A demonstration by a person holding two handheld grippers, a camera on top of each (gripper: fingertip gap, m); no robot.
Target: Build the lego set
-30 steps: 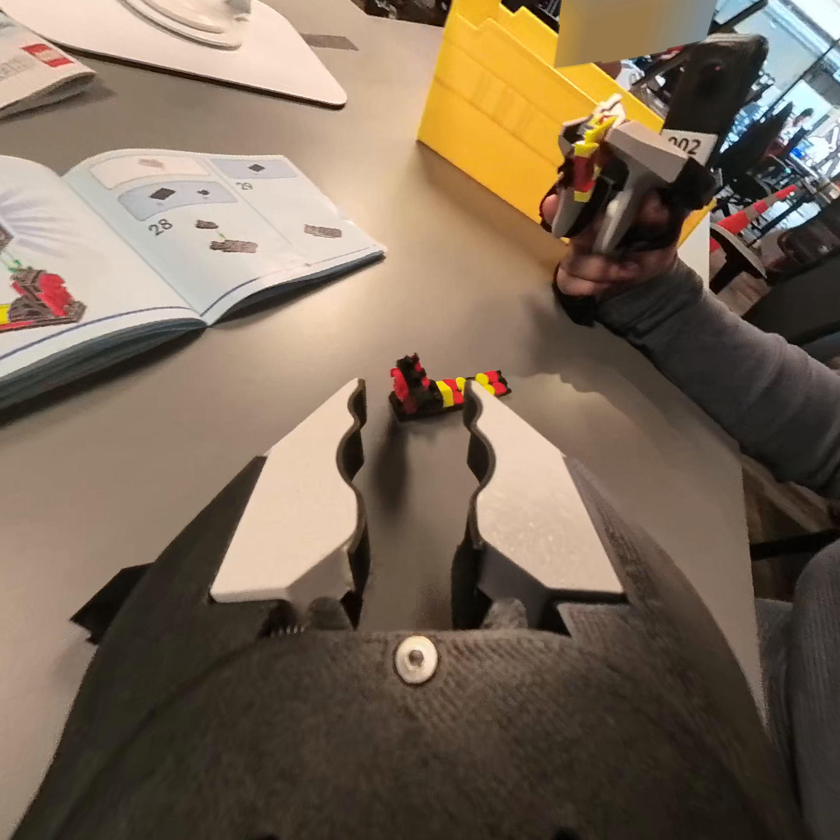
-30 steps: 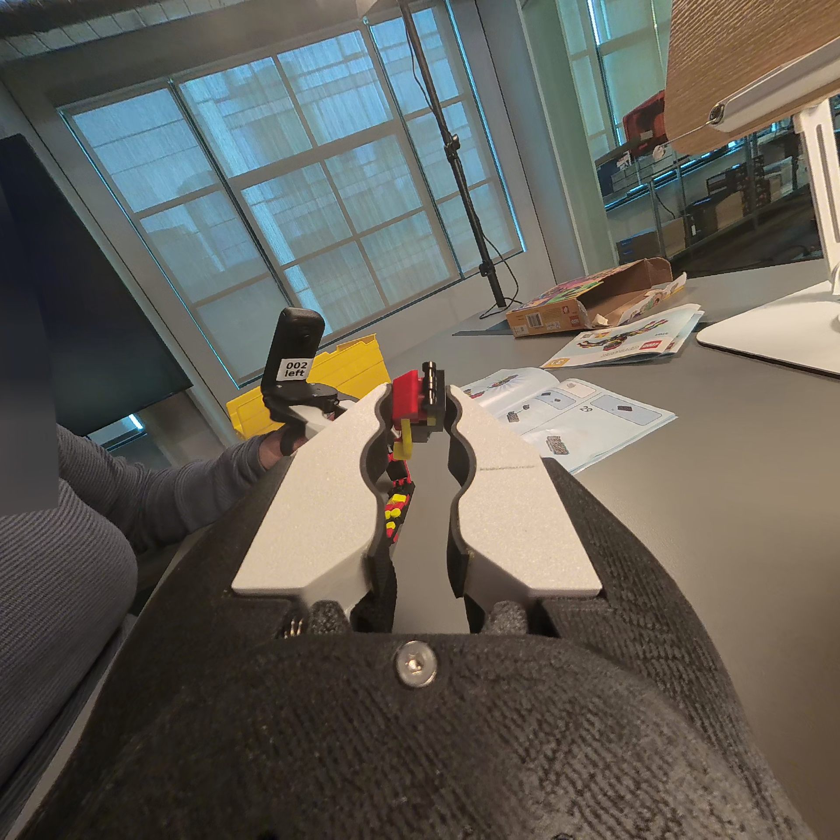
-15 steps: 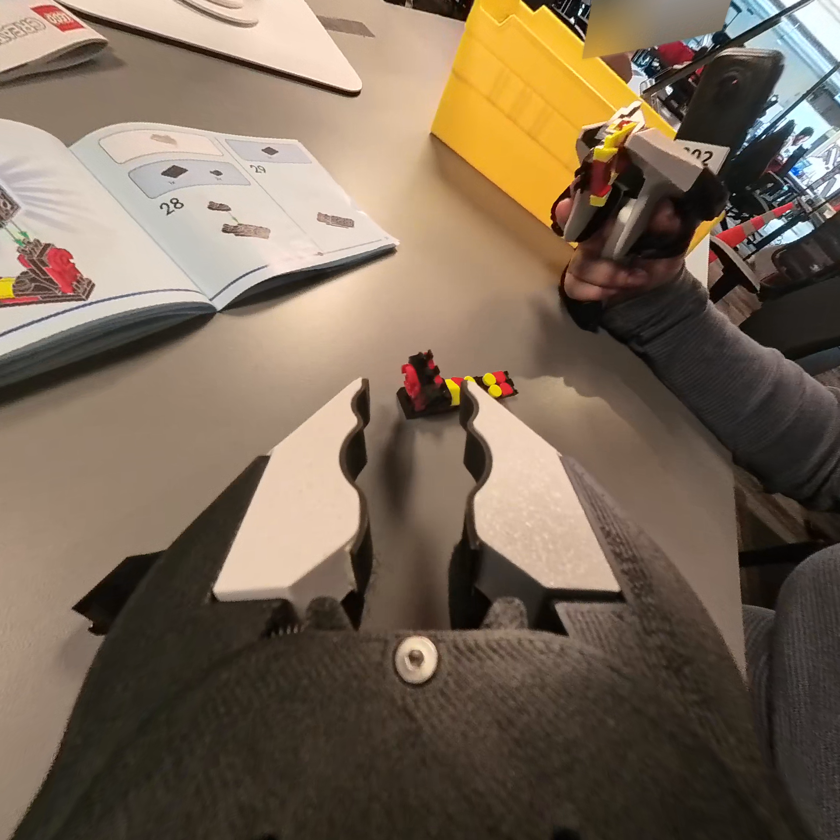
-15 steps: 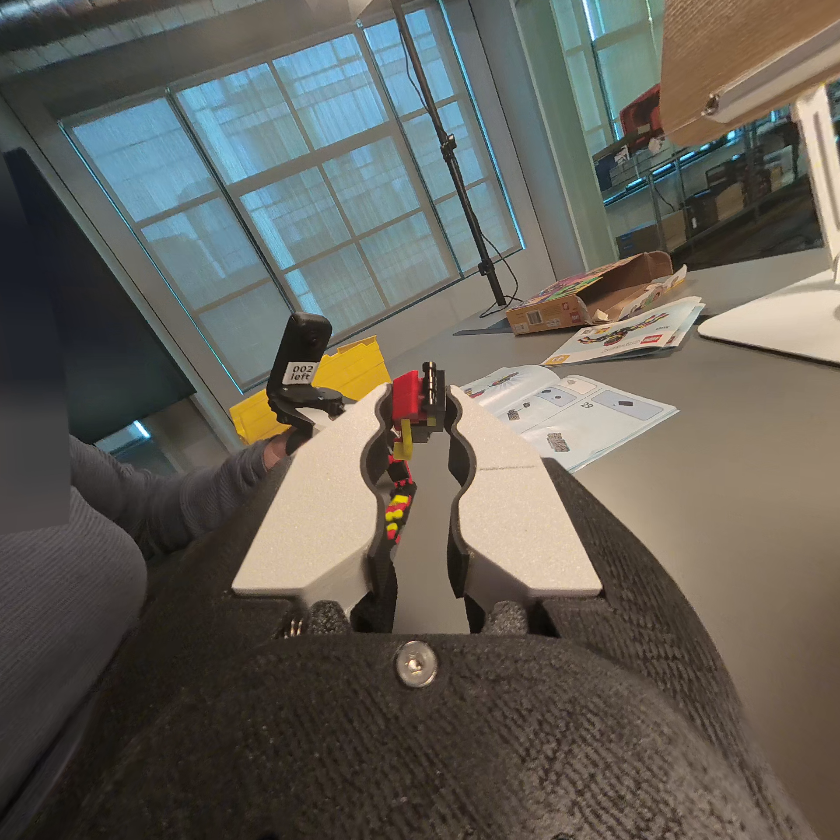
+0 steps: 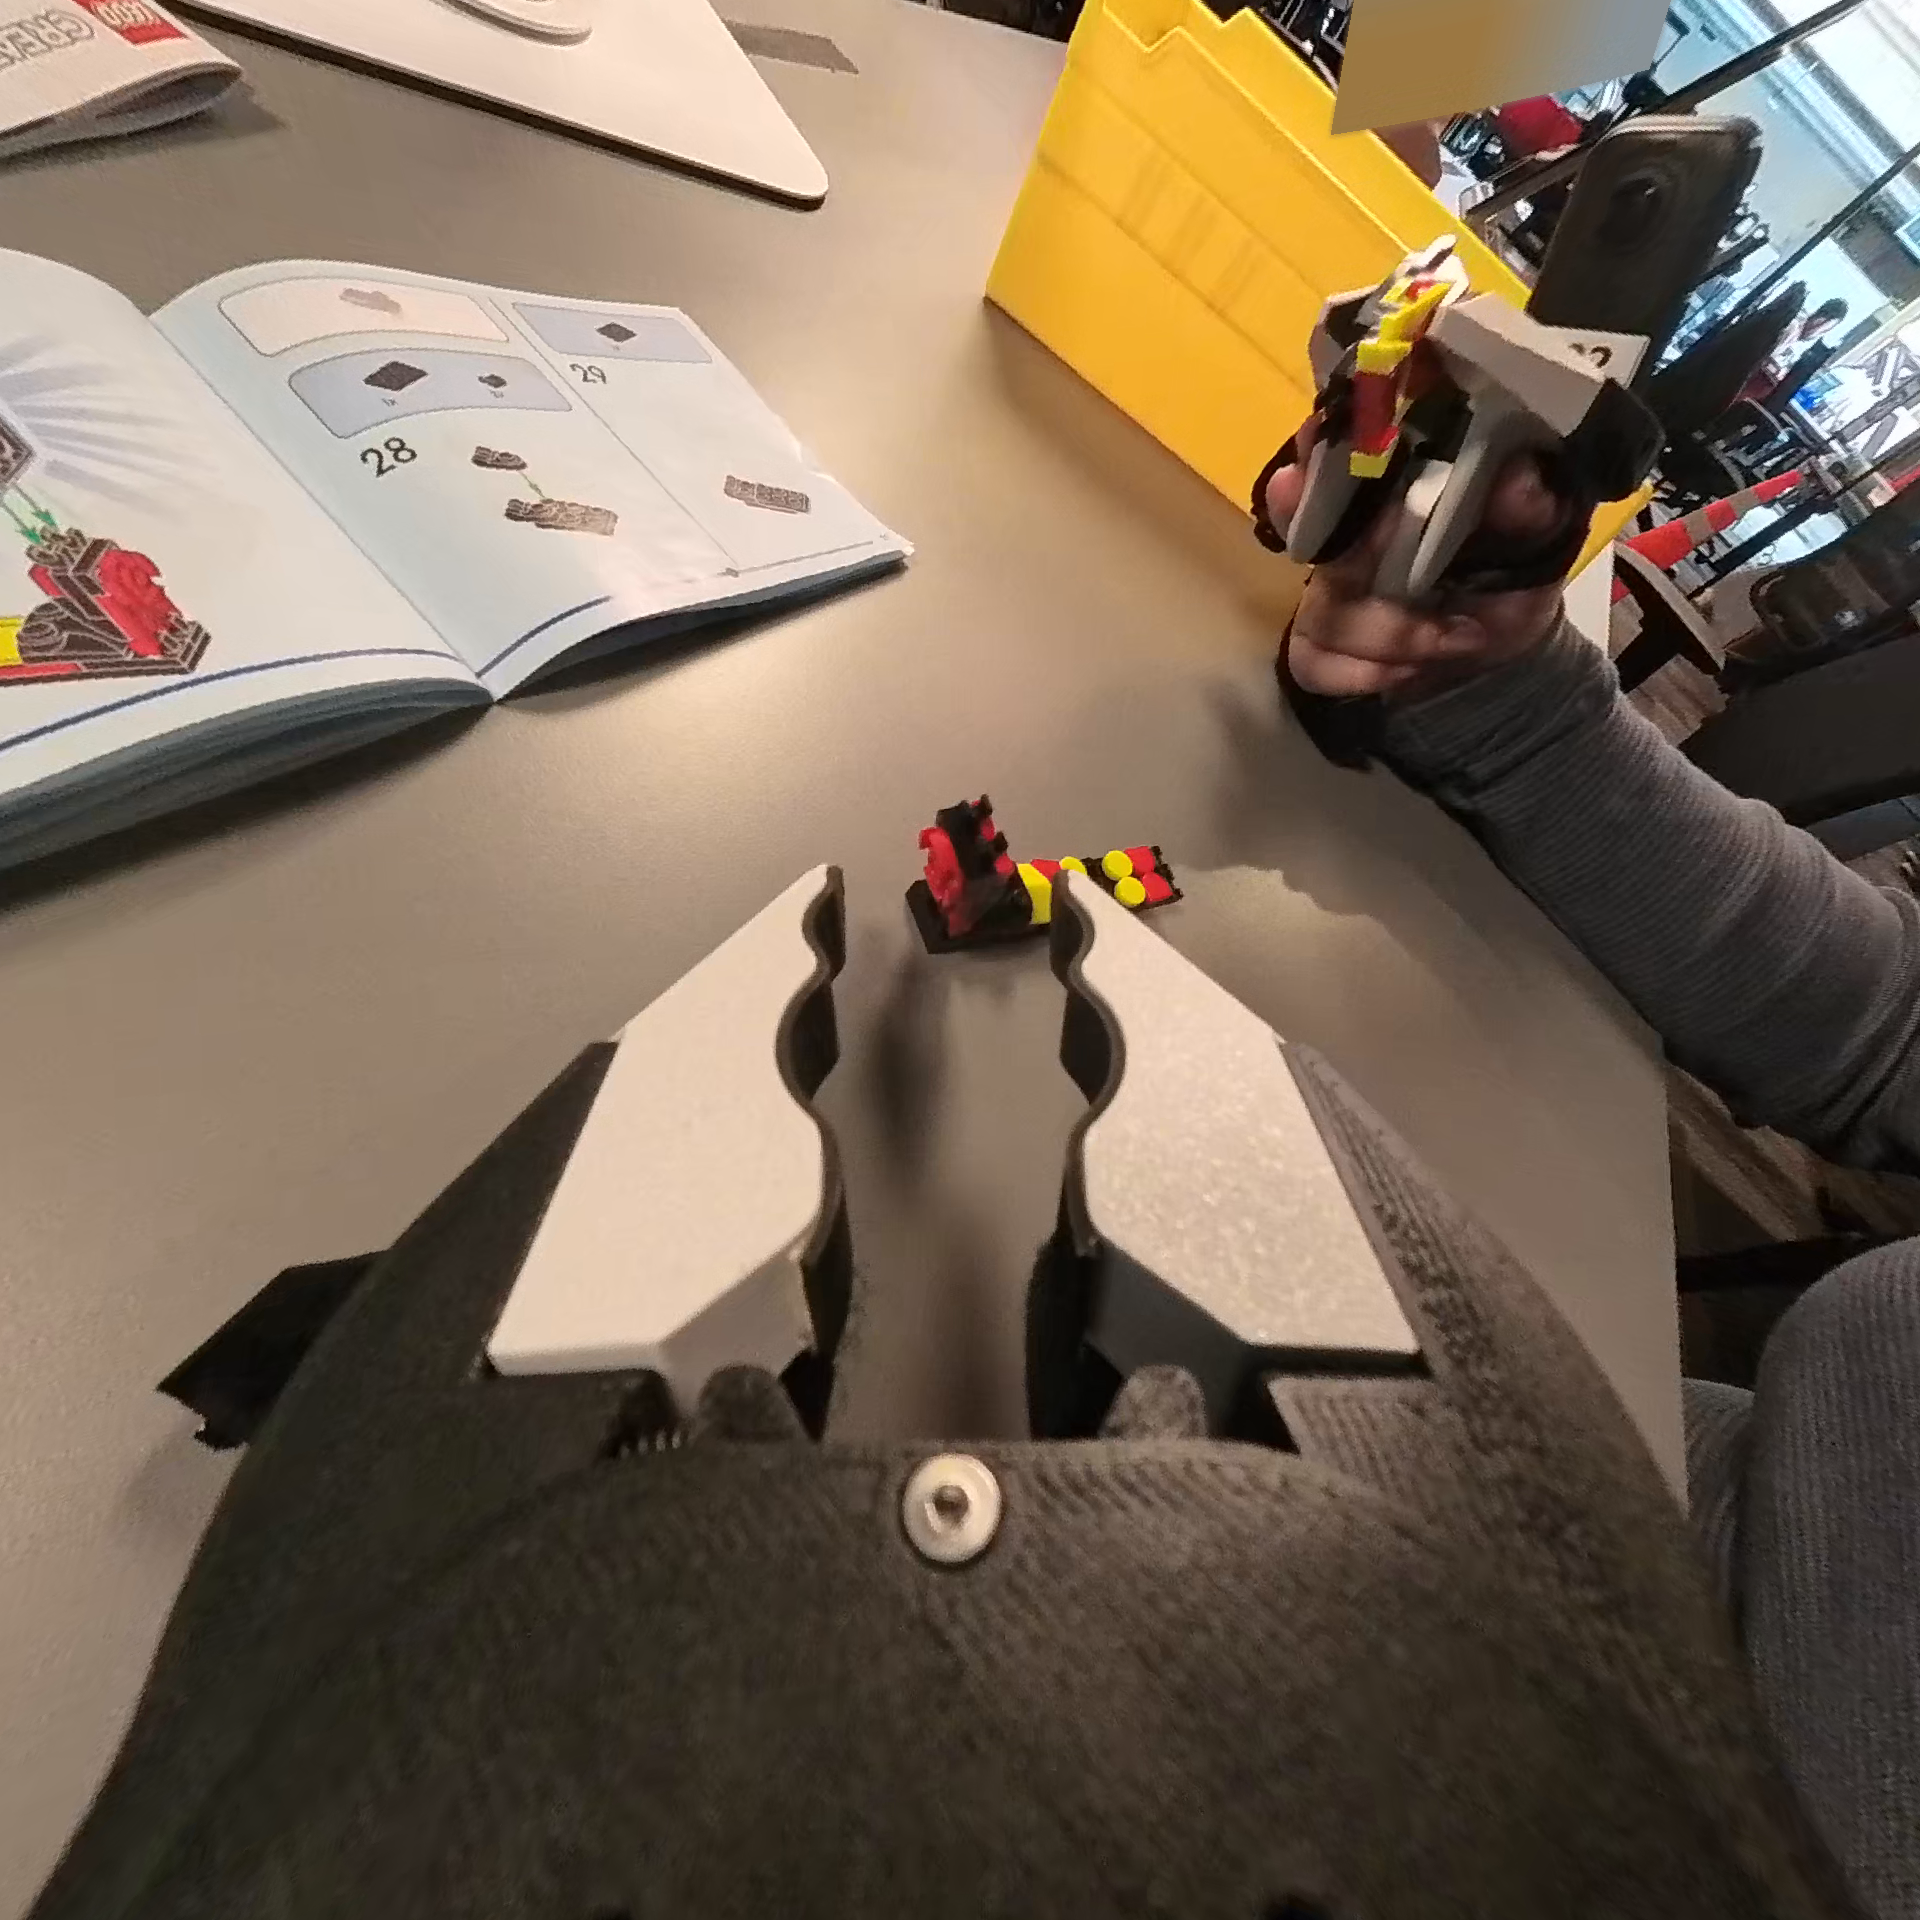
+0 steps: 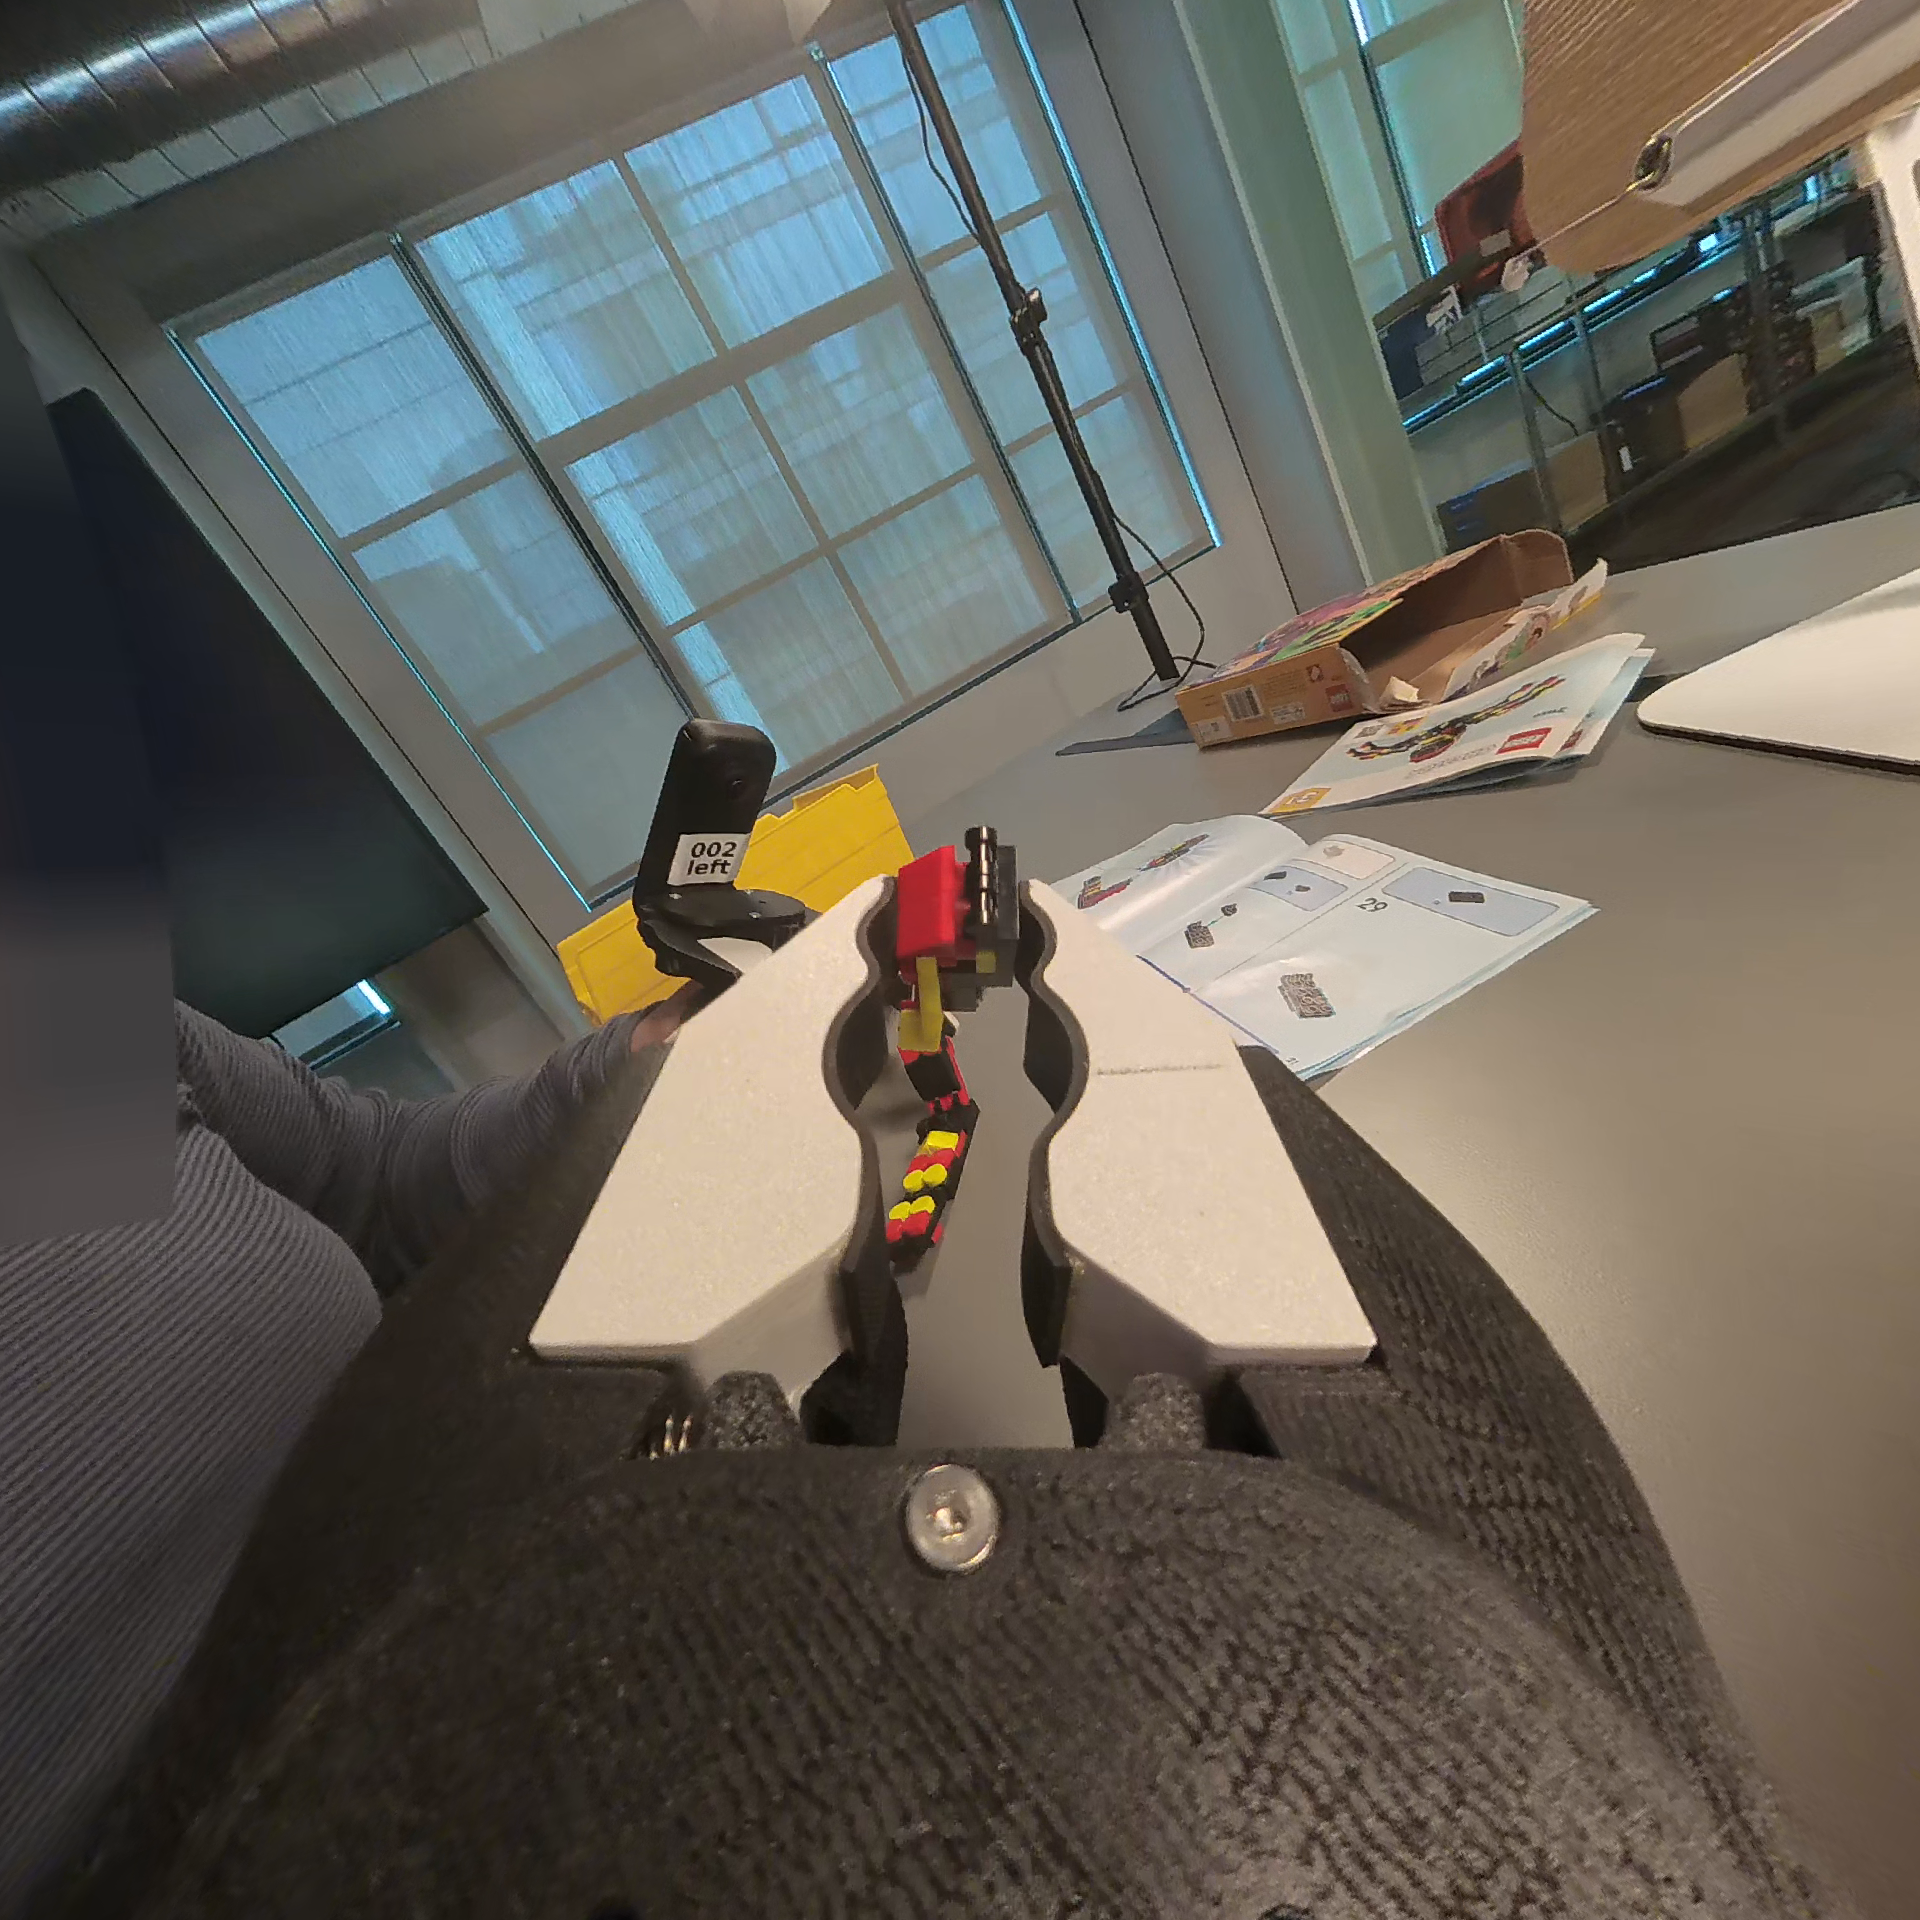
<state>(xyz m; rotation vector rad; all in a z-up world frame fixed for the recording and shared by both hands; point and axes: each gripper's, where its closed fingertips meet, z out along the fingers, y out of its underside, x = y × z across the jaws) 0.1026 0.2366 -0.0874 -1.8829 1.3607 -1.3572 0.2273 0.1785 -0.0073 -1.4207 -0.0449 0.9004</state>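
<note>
Right hand-held gripper (image 6: 951,914) is clamped on a red, black and yellow lego sub-assembly (image 6: 940,997), raised clear of the bench (image 5: 520,935), its chain of pieces dangling between the fingers; judged held up for inspection or mating. Left hand-held gripper (image 5: 945,894) stands parted and empty, low over the bench, just short of a second lego sub-assembly (image 5: 1029,878) lying flat, apparently the next pick. The open instruction booklet (image 5: 416,499) lies far left, within sight for reference.

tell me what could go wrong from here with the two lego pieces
1. The right gripper pinches its lego assembly only at the fingertips; the long tail hangs loose and could snap off or twist out.
2. The open left gripper hovers right by the lego piece on the table, near the table edge; a nudge might knock it off.
</note>
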